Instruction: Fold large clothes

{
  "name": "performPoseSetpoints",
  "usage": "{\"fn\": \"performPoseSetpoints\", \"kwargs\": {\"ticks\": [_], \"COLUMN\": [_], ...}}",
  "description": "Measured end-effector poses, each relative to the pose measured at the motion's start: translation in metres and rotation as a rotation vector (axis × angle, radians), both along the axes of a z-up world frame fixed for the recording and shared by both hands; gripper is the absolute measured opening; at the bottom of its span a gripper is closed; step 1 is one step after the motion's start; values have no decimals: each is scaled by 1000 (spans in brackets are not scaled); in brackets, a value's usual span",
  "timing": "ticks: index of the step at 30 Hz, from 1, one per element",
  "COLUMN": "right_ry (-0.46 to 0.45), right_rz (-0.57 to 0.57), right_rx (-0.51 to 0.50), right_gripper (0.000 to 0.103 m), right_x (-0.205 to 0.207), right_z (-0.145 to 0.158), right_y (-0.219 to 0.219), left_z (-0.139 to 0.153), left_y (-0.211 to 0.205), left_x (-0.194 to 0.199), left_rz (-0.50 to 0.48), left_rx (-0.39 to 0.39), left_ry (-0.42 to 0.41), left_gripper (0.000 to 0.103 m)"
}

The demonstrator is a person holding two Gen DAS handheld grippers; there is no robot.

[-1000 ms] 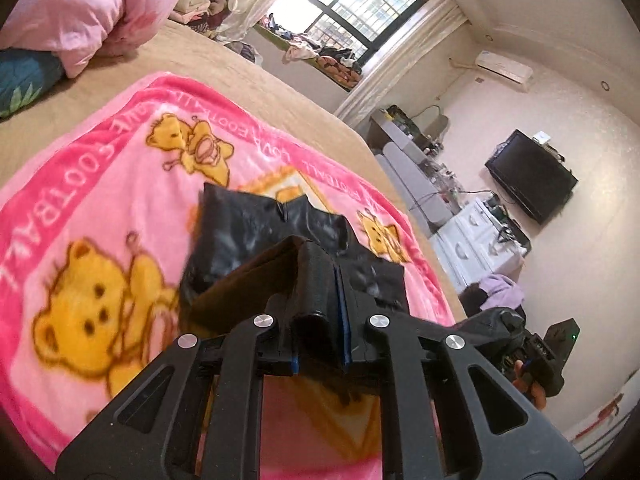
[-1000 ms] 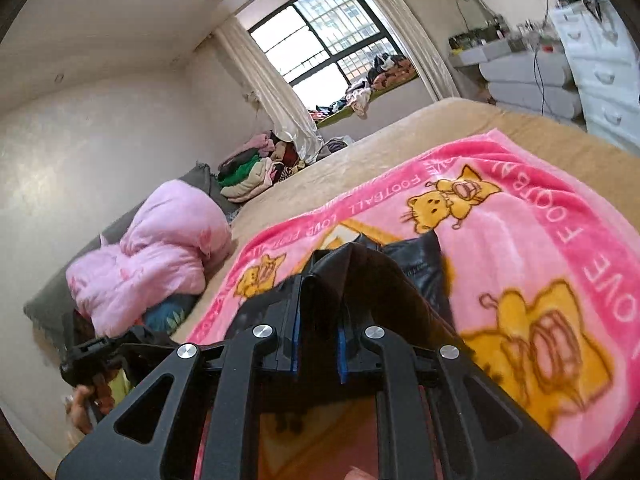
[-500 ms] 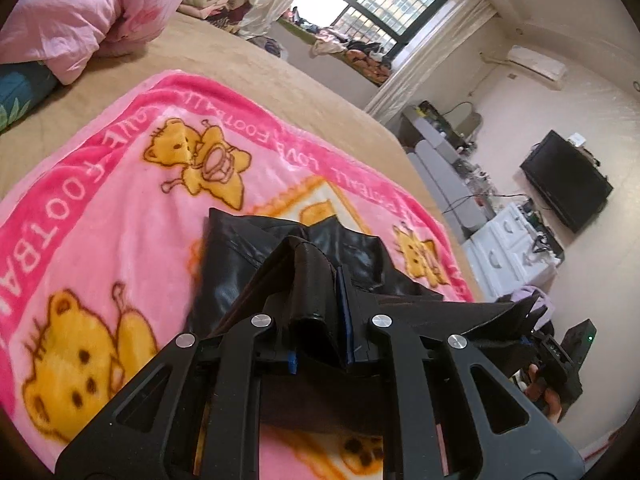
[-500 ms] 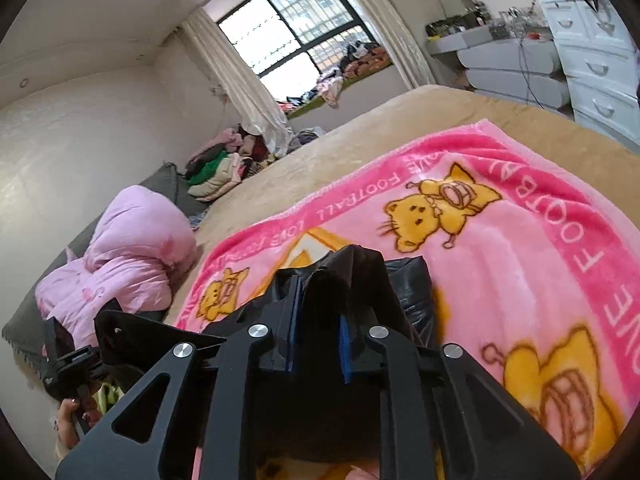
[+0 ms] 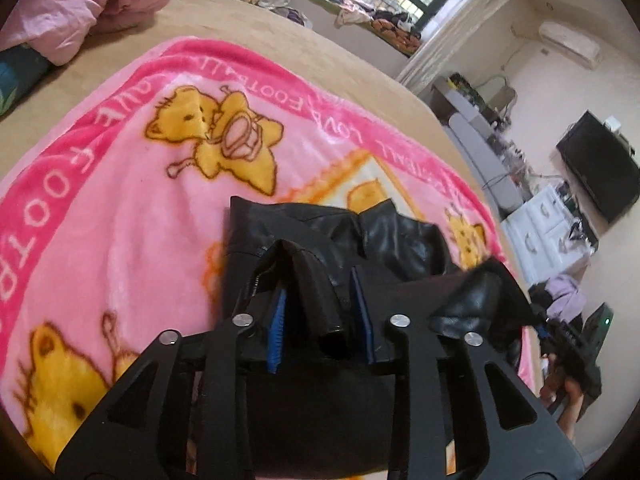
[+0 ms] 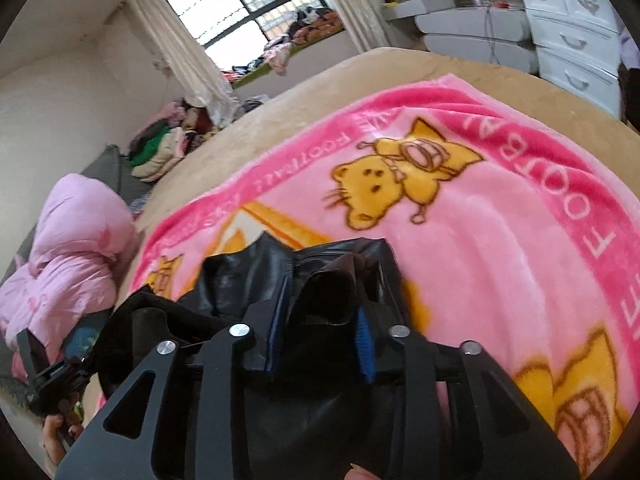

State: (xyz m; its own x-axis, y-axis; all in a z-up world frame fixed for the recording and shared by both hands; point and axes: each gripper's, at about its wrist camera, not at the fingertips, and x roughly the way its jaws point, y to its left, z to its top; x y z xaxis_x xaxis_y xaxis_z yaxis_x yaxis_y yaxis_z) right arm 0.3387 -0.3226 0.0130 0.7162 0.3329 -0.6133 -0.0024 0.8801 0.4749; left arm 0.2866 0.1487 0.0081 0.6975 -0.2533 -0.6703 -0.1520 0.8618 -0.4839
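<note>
Both grippers have come down toward the bed since the earlier frames, carrying the raised hem of the black leather jacket [image 5: 384,236] over onto its own body. Left gripper [image 5: 320,312] jaws have just been opening; a fold of jacket is standing between the blue pads [image 5: 278,332], and the gaps on either side say they are no longer pressing it. Right gripper [image 6: 320,312] is doing the same: jaws have just been opening, a hump of jacket sitting loose between its pads. Jacket is lying near the middle of a pink bear-print blanket [image 5: 120,208], which is covering a tan bed [image 6: 400,64]. A pink quilt [image 6: 76,236] is bunched at the bed's head end. A pile of clothes [image 6: 160,148] is sitting by the barred window [image 6: 248,4]. White drawer units [image 6: 576,40] and a dark TV [image 5: 600,176] are lining one wall; drawers are closed, contents not visible.
</note>
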Motion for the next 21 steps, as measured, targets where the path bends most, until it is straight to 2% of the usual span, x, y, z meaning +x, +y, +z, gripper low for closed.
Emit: {"fn": "performPoseSetpoints", "kwargs": {"ticks": [1, 3, 4, 5, 7, 9, 11, 16, 18, 19, 20, 21], "right_ry": [-3, -13, -23, -35, -65, -81, -72, -11, -5, -13, -26, -31], "right_rz": [0, -4, -4, -4, 5, 4, 25, 97, 112, 118, 128, 134], "right_rx": [-1, 0, 1, 1, -18, -69, -121, -272, -320, -347, -376, -389], "right_gripper": [38, 47, 53, 54, 55, 59, 61, 61, 58, 49, 30, 26], "right_x": [1, 2, 2, 1, -3, -5, -2, 15, 23, 25, 28, 28], "right_z": [-1, -1, 0, 1, 6, 6, 2, -20, -27, -29, -29, -29], "right_y": [0, -3, -5, -7, -13, -17, -16, 6, 15, 20, 25, 28], "left_z": [-4, -4, -2, 3, 11, 15, 9, -25, -32, -33, -35, -35], "left_y": [2, 7, 8, 11, 13, 13, 12, 1, -10, -14, -18, -19], "left_x": [1, -4, -7, -12, -18, -20, -13, 14, 23, 25, 28, 30], "left_rz": [-3, 0, 7, 16, 18, 23, 32, -27, -54, -59, -67, -57], "left_rx": [-14, -45, -44, -36, -12, 48, 134, 196, 266, 296, 325, 355], "left_ry": [6, -22, -40, -67, -100, -107, -71, 30, 35, 37, 38, 40], "left_gripper": [24, 34, 44, 51, 51, 53, 55, 55, 55, 49, 30, 23]}}
